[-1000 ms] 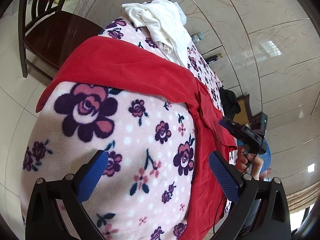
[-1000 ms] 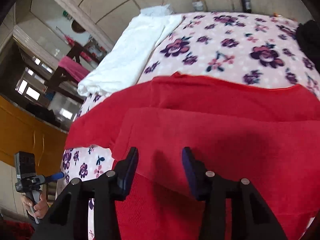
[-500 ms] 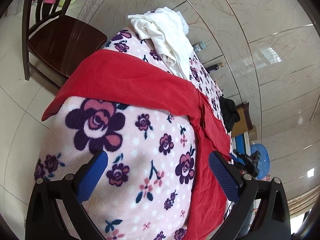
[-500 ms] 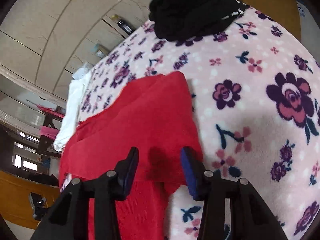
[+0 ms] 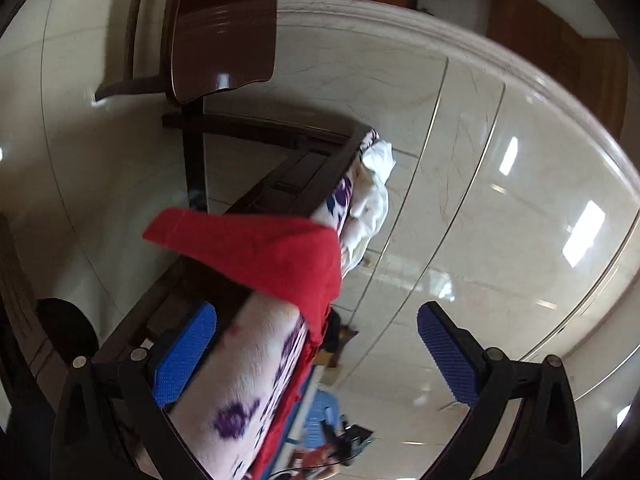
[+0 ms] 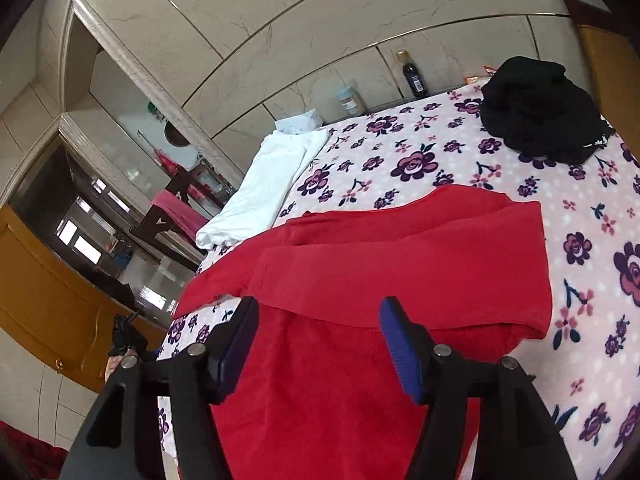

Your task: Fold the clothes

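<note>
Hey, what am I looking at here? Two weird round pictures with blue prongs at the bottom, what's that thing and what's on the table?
No robot: a person holds a two-finger tool in each hand, each carrying a wide-angle camera looking along its blue fingers. The right tool has just been opening and hovers, holding nothing, over a red garment on a flowered blanket. A white garment and a black one lie farther back. The left tool looks at the table edge side-on, jaws wide either side of the blanket's edge, gripping nothing; a red corner hangs over.
</note>
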Demonstrator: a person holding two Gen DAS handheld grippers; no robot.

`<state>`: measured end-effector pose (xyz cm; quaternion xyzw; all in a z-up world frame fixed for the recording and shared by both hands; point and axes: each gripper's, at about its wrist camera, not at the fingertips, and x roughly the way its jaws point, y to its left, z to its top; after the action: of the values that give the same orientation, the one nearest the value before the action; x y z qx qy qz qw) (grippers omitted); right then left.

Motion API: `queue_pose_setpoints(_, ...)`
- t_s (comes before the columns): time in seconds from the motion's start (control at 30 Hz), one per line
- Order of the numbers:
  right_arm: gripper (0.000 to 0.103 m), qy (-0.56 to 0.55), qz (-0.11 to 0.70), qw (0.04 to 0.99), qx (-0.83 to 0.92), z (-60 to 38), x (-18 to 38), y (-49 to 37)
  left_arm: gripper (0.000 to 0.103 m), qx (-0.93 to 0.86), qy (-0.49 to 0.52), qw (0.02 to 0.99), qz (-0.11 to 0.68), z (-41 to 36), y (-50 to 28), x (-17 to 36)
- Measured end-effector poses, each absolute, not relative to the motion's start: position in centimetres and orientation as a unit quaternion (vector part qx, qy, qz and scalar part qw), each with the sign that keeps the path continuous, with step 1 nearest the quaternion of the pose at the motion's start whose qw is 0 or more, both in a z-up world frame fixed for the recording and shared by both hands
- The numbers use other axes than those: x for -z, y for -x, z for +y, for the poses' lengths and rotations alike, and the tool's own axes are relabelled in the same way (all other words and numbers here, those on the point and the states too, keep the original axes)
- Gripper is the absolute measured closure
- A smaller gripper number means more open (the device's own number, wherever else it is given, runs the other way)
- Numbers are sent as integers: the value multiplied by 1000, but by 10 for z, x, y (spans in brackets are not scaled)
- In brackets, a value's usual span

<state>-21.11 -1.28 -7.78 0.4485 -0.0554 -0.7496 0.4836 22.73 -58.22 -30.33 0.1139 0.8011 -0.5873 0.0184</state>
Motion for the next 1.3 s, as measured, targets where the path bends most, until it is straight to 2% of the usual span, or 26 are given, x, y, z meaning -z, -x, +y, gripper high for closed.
queue_pose_setpoints(0.2, 38, -457, -32, 463, 758, -31, 84, 202, 0, 508, -146, -56, 847, -568, -184, 344)
queue_pose_setpoints(0.33, 38, -457, -34, 456, 763, -37, 85, 200, 1, 494, -172, -76, 849, -568, -152, 355)
queue_pose_setpoints(0.4, 38, -455, -31, 453, 766, -40, 85, 195, 6, 495, -171, -60, 850, -575, -147, 356)
queue_pose_setpoints(0.47, 38, -457, -30, 451, 766, -42, 86, 191, 52, 513, -169, -47, 840, -582, -147, 352)
queue_pose_setpoints(0.5, 38, -458, -29, 451, 766, -42, 86, 189, 58, 525, -168, -40, 833, -586, -148, 349)
queue_pose_setpoints(0.53, 37, -457, -28, 452, 766, -41, 86, 186, 82, 537, -167, -34, 826, -589, -149, 346)
queue_pose_setpoints(0.57, 37, -457, -27, 453, 766, -41, 85, 184, 93, 548, -166, -31, 819, -592, -150, 343)
queue_pose_setpoints(0.63, 37, -454, -26, 455, 766, -38, 84, 179, 95, 573, -147, -19, 806, -595, -157, 332)
queue_pose_setpoints(0.8, 36, -450, -32, 456, 767, -25, 81, 174, 97, 630, -111, 26, 768, -595, -167, 300)
queue_pose_setpoints(1.03, 35, -439, -44, 467, 766, -5, 75, 169, 94, 663, -143, 142, 721, -588, -161, 263)
queue_pose_setpoints(1.1, 34, -434, -48, 472, 766, 3, 72, 167, 86, 638, -147, 160, 738, -588, -166, 268)
queue_pose_setpoints(1.13, 34, -431, -52, 474, 766, 7, 70, 166, 74, 623, -147, 158, 752, -591, -165, 275)
queue_pose_setpoints(1.17, 34, -427, -54, 477, 766, 12, 68, 165, 56, 607, -146, 156, 766, -593, -165, 283)
queue_pose_setpoints(1.23, 33, -419, -59, 482, 767, 21, 64, 163, 39, 574, -145, 153, 792, -599, -164, 298)
queue_pose_setpoints(1.3, 32, -414, -66, 485, 768, 30, 62, 163, 39, 545, -141, 151, 812, -603, -167, 312)
